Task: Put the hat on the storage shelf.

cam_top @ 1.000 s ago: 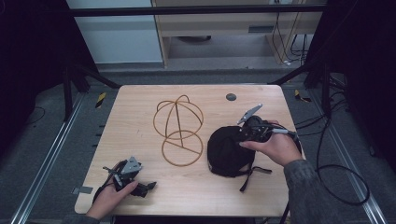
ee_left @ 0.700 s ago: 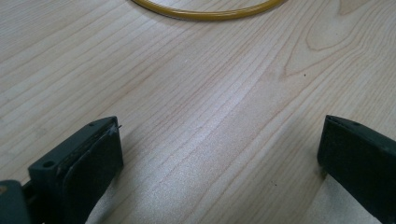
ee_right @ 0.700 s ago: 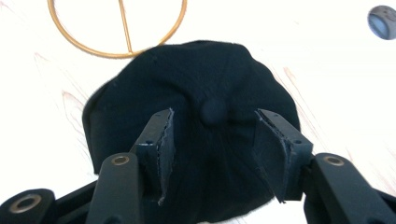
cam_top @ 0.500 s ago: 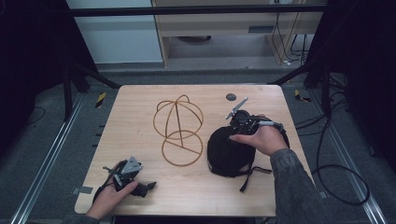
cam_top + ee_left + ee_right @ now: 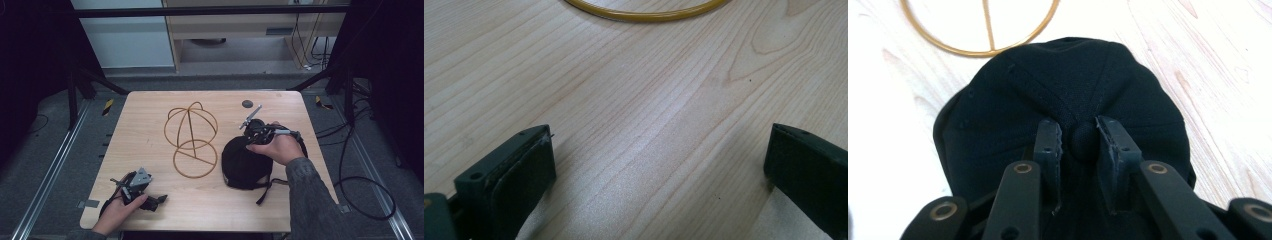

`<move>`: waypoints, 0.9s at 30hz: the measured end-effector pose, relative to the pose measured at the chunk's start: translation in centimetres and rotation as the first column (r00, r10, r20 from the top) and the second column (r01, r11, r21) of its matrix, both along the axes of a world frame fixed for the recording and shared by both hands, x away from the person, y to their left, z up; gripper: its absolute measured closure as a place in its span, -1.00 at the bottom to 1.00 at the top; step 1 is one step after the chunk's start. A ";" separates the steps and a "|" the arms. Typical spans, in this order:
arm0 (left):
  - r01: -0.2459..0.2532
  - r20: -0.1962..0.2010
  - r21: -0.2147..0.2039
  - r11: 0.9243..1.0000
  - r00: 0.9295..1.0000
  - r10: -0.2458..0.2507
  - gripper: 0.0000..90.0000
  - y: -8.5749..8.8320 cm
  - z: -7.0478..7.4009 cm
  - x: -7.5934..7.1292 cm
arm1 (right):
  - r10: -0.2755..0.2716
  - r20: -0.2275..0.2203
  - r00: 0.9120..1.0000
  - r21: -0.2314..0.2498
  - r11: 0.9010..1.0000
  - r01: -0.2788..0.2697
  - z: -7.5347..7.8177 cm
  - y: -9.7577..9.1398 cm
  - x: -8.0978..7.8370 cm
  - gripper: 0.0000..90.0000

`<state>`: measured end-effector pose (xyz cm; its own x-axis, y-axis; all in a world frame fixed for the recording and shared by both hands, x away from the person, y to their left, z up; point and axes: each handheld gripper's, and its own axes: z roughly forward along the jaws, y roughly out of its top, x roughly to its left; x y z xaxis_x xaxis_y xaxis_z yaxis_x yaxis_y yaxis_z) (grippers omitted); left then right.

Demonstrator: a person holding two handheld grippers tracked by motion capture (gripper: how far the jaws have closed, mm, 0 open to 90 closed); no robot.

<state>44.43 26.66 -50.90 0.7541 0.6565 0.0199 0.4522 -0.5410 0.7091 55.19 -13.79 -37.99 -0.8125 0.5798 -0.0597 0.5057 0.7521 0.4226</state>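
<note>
Presently on the wooden table (image 5: 150, 125): one black cap (image 5: 242, 162), crown up, lying right of centre, just beside the base ring of a gold wire hat stand (image 5: 191, 140). Right gripper (image 5: 1079, 141): held over the cap; jaws have just been closing and now pinch the cap's top button (image 5: 1082, 140) between the pads. Left gripper (image 5: 159, 201): resting at the near left corner of the table, well apart from the cap; jaws wide apart over bare wood.
</note>
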 end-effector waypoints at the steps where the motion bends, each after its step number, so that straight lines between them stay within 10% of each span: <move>1: 0.000 0.000 -0.001 1.000 1.000 0.000 -1.00 0.0 0.0 0.0 | 0.004 0.006 1.000 0.001 1.000 -0.004 0.1 -0.1 -0.1 0.63; 27: 0.003 -0.002 0.003 1.000 1.000 -0.003 -1.00 0.0 0.0 0.0 | -0.148 0.221 0.964 0.284 0.955 0.082 6.6 -6.4 -5.2 0.64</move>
